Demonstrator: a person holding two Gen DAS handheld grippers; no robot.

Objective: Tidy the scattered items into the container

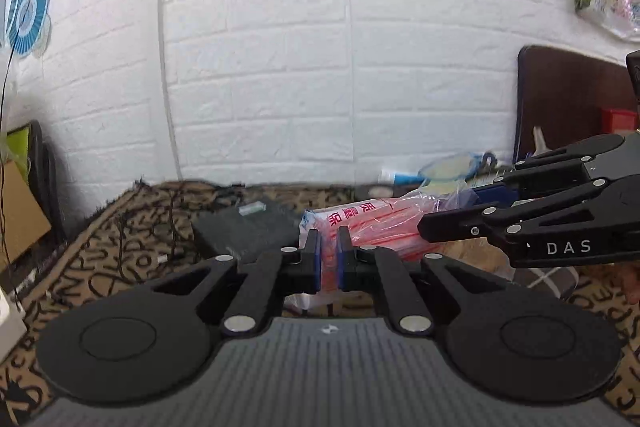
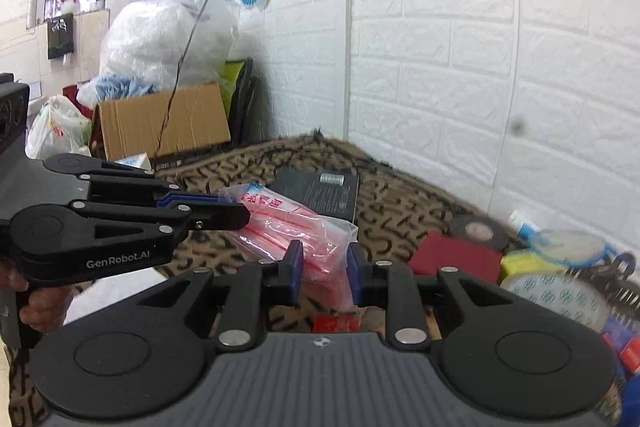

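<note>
Both tongs pinch the pack of red straws [image 1: 372, 227]: the left gripper [image 1: 329, 259] and the right gripper [image 2: 323, 271]. It is not in a box yet, and the tape roll [image 2: 476, 229] waits.

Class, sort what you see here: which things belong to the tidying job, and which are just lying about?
Job: bag of red strips, left gripper, right gripper, both shut on it.
Lying about: black box, cardboard box, red pad.
</note>
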